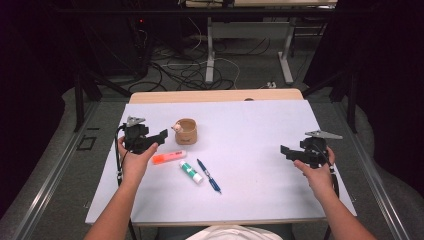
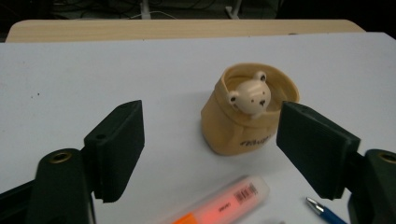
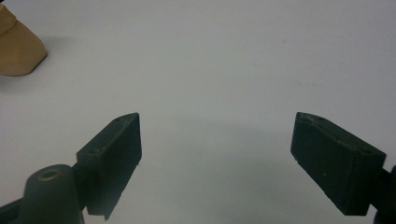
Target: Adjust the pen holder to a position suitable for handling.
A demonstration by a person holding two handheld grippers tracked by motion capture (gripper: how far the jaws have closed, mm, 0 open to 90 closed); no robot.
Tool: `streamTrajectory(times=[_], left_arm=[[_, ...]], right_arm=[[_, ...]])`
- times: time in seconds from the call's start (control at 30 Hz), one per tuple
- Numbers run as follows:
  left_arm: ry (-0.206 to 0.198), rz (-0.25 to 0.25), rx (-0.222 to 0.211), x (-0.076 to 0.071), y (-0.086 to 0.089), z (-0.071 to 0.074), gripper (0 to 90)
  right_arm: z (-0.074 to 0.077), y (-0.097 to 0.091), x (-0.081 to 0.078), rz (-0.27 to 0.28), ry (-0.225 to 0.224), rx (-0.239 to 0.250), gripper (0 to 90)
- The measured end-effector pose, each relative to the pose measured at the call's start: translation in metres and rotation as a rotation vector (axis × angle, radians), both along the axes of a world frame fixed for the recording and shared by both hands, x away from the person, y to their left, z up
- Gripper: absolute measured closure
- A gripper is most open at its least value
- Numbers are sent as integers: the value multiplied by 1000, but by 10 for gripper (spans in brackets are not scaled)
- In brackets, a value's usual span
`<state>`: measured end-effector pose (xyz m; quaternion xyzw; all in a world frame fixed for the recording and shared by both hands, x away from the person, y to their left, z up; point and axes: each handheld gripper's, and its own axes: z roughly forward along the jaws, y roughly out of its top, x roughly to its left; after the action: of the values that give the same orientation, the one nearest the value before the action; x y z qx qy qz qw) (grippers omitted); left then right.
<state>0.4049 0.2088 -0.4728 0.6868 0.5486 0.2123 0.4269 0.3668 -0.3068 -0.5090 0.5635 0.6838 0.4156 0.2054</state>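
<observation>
A dark room with cables on the floor and metal desk legs fills the upper part of the high view; below it lies the white surface (image 1: 260, 130), with a strip of pale wood at its far edge.

Left of the centre stands the tan soft-looking cup with a small cream bear head inside (image 1: 186, 131). Below it lie an orange highlighter with a clear cap (image 1: 168, 158), a white glue stick with green label (image 1: 191, 171) and a blue ballpoint pen (image 1: 208, 175), near each other.

The left gripper (image 1: 162, 134) points at the cup, just beside it; its jaws are apart and hold nothing. The right gripper (image 1: 284, 150) waits at the right side, well apart from everything, jaws wide and empty.

The cup seems light and a little pliable (probably silicone or rubber), so it may dent. I would take it across the wall near the rim, away from the bear head.
</observation>
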Motion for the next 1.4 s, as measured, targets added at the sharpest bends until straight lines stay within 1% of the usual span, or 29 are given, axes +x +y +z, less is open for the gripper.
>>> streamTrajectory(times=[0.03, 0.07, 0.13, 0.17, 0.2, 0.27, 0.3, 0.37, 0.4, 0.43, 0.53, 0.6, 0.63, 0.7, 0.73, 0.77, 0.8, 0.97, 1.0, 1.1, 1.13, 1.17, 1.2, 1.23, 1.27, 1.3, 1.33, 1.37, 1.4], left_arm=[[4, 3, -7, 3, -1, 1, 293], [6, 8, -18, 8, -3, 2, 308], [5, 12, -17, 11, -3, 3, 318], [3, 28, -2, 16, -5, 5, 324], [3, 28, -2, 16, -5, 5, 330], [20, 37, -14, 21, -6, 6, 344], [26, 35, -34, 24, -6, 6, 366], [46, 39, -49, 27, -9, 8, 370], [57, 39, -43, 28, -10, 9, 376], [47, 47, -40, 29, -13, 8, 393], [71, 36, -21, 33, -19, 7, 398], [102, 10, -57, 37, -25, 3, 414], [102, 10, -57, 37, -25, 3, 422], [136, -5, -61, 40, -27, 1, 422], [139, -1, -71, 42, -29, 0, 422], [155, -3, -85, 43, -31, -1, 421], [177, 8, -98, 46, -33, -1, 420], [206, 38, -120, 51, -37, -2, 413], [216, 43, -137, 52, -38, -3, 413], [242, 46, -154, 55, -41, -5, 414], [269, 46, -155, 56, -42, -7, 421], [269, 46, -155, 56, -42, -7, 422], [292, 58, -166, 58, -43, -8, 428], [292, 58, -166, 58, -43, -8, 433], [302, 66, -186, 59, -44, -10, 433], [312, 68, -182, 60, -43, -10, 439], [326, 72, -191, 61, -43, -11, 446], [359, 67, -209, 62, -42, -12, 451], [359, 67, -209, 62, -42, -12, 452]], right_arm=[[0, -1, 0, 1, -3, -6, 162], [0, -1, 0, 0, -2, -5, 164], [-1, -1, 0, 0, 0, -5, 166], [-1, -1, 1, 1, 0, -7, 166], [-2, -1, 1, 1, 2, -5, 166], [-2, -1, 1, 0, 12, 1, 167], [-3, -1, 1, 0, 14, -1, 167], [-3, -1, 1, -4, 15, 0, 167], [-3, -1, 1, -8, 22, 4, 167], [-4, -2, 2, -4, 19, 1, 167], [-6, -4, 3, -6, 32, 12, 168], [-6, -5, 3, -11, 43, 22, 168], [-6, -5, 3, -13, 47, 26, 169], [-7, -6, 4, -17, 48, 28, 170], [-7, -6, 4, -16, 48, 26, 170], [-8, -6, 4, -16, 49, 24, 170], [-8, -6, 4, -16, 52, 26, 170], [-8, -6, 4, -13, 56, 29, 170], [-8, -6, 4, -13, 56, 29, 170], [-9, -5, 4, -16, 60, 34, 170], [-9, -5, 4, -15, 60, 34, 170], [-9, -5, 4, -15, 60, 34, 170], [-9, -5, 4, -15, 62, 35, 170], [-9, -5, 4, -14, 62, 35, 170], [-9, -5, 4, -14, 62, 35, 170], [-9, -5, 4, -12, 64, 35, 170], [-9, -5, 4, -12, 65, 35, 170], [-10, -5, 5, -12, 66, 35, 170], [-10, -6, 5, -10, 66, 35, 170]])
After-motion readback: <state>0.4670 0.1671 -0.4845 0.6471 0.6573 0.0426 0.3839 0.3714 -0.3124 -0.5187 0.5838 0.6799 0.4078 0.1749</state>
